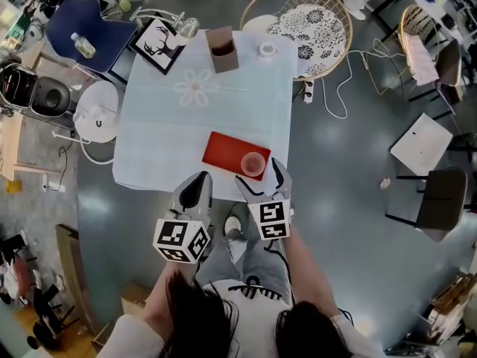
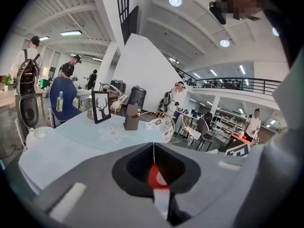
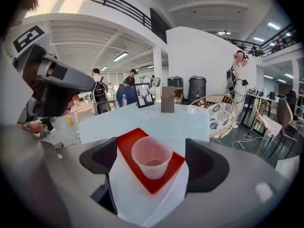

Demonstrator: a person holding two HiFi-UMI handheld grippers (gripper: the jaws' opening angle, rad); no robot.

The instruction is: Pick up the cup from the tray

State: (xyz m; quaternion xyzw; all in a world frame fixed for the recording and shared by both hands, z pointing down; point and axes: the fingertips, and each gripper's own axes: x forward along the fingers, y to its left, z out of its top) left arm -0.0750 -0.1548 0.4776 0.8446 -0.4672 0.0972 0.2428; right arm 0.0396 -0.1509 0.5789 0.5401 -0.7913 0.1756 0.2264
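Now, nothing has been lifted yet: the translucent pink plastic cup (image 3: 152,156) stands upright on the flat red rectangular tray (image 1: 222,152), near the tray's right-hand corner, and the tray sits at the near edge of the table with the pale blue cloth (image 1: 164,136). The right gripper (image 1: 258,174) is lined up on it with its jaws spread wide. In the right gripper view the cup sits squarely in the gap between the two dark pads, with daylight on either side, so no contact that I can see. From the head view the cup is at the mouth of those jaws rather than deep between them, so I'd call this the approach, very nearly finished. The left gripper (image 1: 195,189) hangs just short of the table edge, left of the tray, with its jaws closed together on nothing; only a sliver of red shows through the slit in its own view. What's left, by my reading, is the whole business end: slide the right jaws around the cup wall, close gently on that thin plastic, and raise it clear of the tray.
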